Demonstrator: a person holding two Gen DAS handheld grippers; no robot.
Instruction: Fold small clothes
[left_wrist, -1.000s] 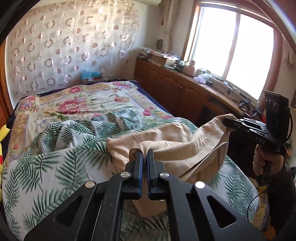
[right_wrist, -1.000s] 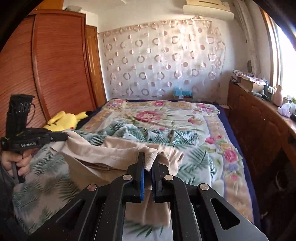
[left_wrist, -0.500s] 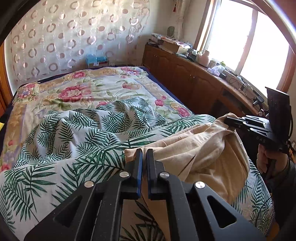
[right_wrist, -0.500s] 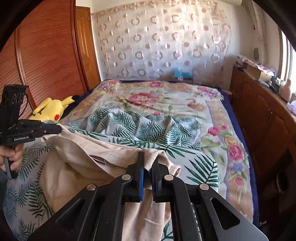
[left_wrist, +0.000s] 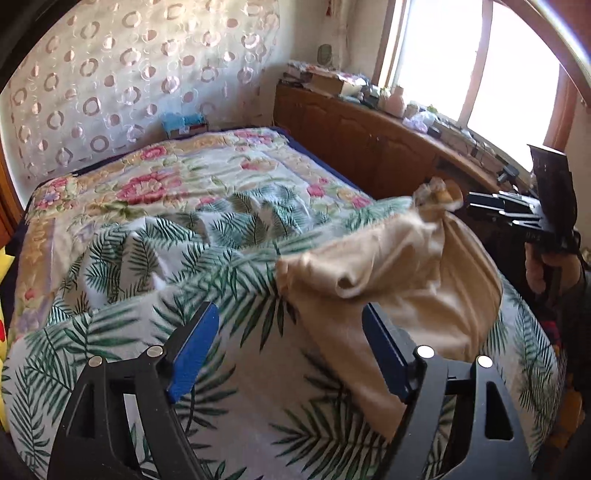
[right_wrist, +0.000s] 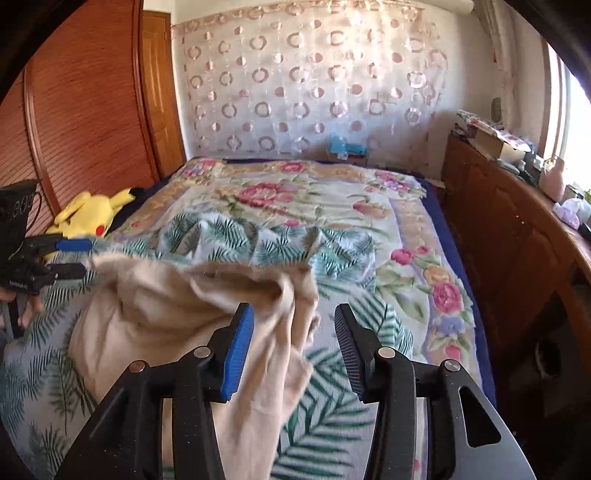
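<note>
A beige garment (left_wrist: 406, 288) lies crumpled on the palm-leaf sheet (left_wrist: 147, 258) on the bed. My left gripper (left_wrist: 288, 332) hovers at its left edge, its jaws opening, and the cloth's edge is between the blue pads but touches neither. In the right wrist view the garment (right_wrist: 166, 295) slumps loosely, with a fold beside the left pad of my right gripper (right_wrist: 293, 317), whose jaws are also opening without pressing on it. The other gripper shows in each view: the right gripper (left_wrist: 472, 206) just off the cloth's far corner, the left gripper (right_wrist: 79, 258) at its left end.
The floral bedspread (right_wrist: 295, 192) covers the far half of the bed. A yellow plush toy (right_wrist: 88, 218) lies by the wooden wardrobe (right_wrist: 74, 110). A long wooden cabinet (left_wrist: 369, 147) with clutter runs under the window. A blue box (left_wrist: 184, 123) sits at the bed's head.
Both grippers were shut on the beige garment and held it stretched above the bed. Both have now opened, and the cloth has dropped and slackened onto the sheet. The left gripper has moved lower.
</note>
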